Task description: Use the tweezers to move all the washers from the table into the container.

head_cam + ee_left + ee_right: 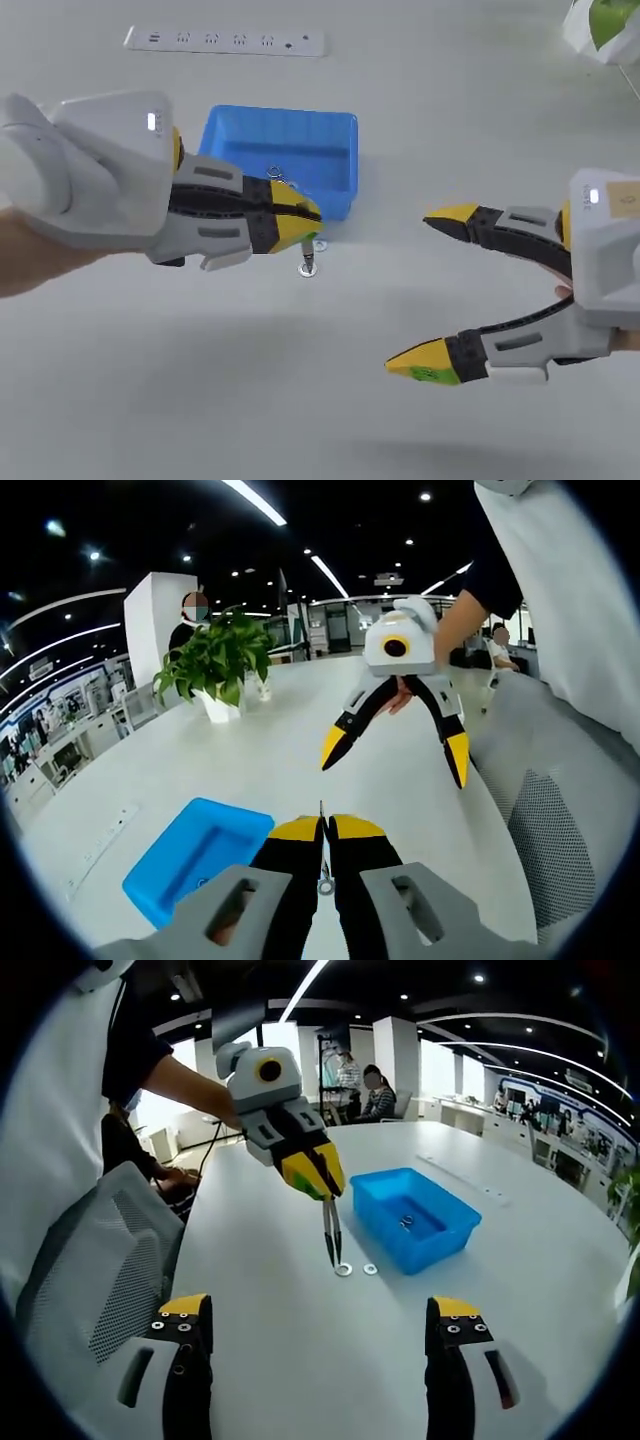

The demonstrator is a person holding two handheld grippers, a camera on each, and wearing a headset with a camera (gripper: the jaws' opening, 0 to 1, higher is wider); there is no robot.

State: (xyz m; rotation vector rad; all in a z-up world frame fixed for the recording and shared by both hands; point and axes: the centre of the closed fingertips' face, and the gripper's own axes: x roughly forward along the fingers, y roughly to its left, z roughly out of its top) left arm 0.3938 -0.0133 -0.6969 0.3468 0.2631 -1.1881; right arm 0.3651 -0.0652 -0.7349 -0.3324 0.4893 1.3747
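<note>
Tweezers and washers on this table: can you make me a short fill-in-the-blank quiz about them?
1. The left gripper is shut on the tweezers, while the right gripper's fingers stand ____.
2. The container is ____ in colour.
3. Beside it, near the tweezers' tips, ____ washers lie on the table.

Missing words: open; blue; two.
</note>
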